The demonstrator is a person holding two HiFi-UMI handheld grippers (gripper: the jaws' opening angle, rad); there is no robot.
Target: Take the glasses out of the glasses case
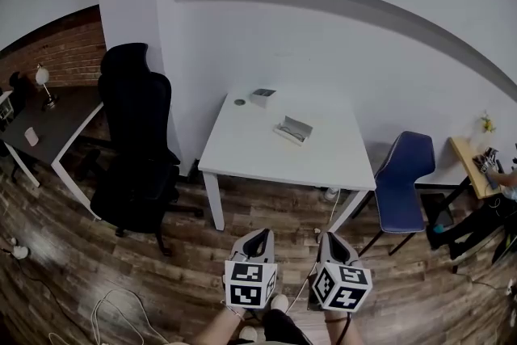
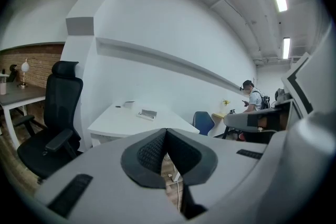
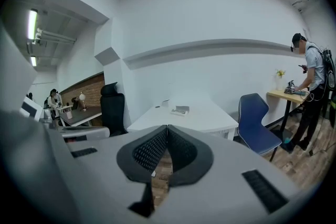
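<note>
The glasses case (image 1: 292,129) lies open on the white table (image 1: 242,153), well ahead of me; it also shows small in the left gripper view (image 2: 148,113) and in the right gripper view (image 3: 181,109). I cannot make out the glasses inside at this distance. My left gripper (image 1: 258,238) and right gripper (image 1: 332,241) hang side by side over the wooden floor, short of the table's front edge. Both are shut with nothing between the jaws: the left pads (image 2: 166,131) meet, and so do the right pads (image 3: 167,127).
A small box (image 1: 262,96) and a dark round object (image 1: 240,102) sit at the table's far side. A black office chair (image 1: 136,149) stands left of the table, a blue chair (image 1: 405,174) to its right. A person (image 3: 314,86) stands at a side table far right. Cables lie on the floor.
</note>
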